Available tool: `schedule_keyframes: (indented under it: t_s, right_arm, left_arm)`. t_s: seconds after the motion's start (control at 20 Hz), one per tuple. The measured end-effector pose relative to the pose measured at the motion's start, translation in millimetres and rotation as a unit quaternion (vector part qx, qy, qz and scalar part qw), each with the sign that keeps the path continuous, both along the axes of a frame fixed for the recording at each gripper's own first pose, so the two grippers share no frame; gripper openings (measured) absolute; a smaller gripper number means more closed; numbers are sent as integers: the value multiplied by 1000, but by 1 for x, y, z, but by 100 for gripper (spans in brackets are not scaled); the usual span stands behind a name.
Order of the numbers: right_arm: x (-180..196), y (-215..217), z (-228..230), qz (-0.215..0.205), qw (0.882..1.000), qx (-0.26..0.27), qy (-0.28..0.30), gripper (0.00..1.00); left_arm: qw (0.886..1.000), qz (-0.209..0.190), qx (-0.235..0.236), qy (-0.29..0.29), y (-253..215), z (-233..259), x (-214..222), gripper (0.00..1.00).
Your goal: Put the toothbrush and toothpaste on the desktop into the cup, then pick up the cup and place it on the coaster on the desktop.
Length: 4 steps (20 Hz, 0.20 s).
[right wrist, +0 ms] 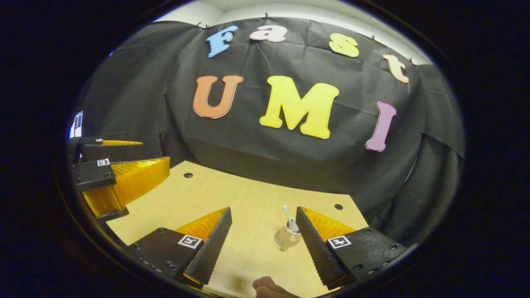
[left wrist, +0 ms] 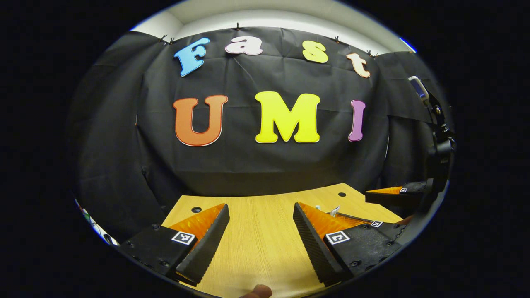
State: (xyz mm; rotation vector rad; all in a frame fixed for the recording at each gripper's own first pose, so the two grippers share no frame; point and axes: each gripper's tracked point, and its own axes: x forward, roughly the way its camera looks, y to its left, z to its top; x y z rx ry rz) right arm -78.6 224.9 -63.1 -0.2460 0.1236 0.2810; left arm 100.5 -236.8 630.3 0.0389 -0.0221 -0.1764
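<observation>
A small pale cup [right wrist: 287, 239] stands upright on the wooden desktop [right wrist: 232, 194], close to the inner side of my right gripper's right finger. A white toothbrush [right wrist: 286, 213] sticks up out of the cup. A thin pale disc, seemingly the coaster [right wrist: 276, 239], shows under the cup's left side. I cannot make out the toothpaste. My right gripper [right wrist: 263, 209] is open, above and in front of the cup, touching nothing. My left gripper [left wrist: 261, 205] is open over bare wood. A small white tip [left wrist: 332, 211] pokes up behind its right finger.
Each gripper shows in the other's view: the right gripper [left wrist: 354, 203] at the far right, the left gripper [right wrist: 155, 151] at the far left. A fingertip [left wrist: 257, 291] and a hand [right wrist: 269, 287] sit at the bottom edges. Dark holes [right wrist: 188, 175] mark the desktop's back edge.
</observation>
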Motion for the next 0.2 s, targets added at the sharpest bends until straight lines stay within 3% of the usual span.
schedule_keyframes:
  t_s: [0.2]
  right_arm:
    - [-2, 1, 2, 8, 1000, -2, -5, 95]
  left_arm:
    - [1000, 9, -3, -4, 3, 2, -3, 98]
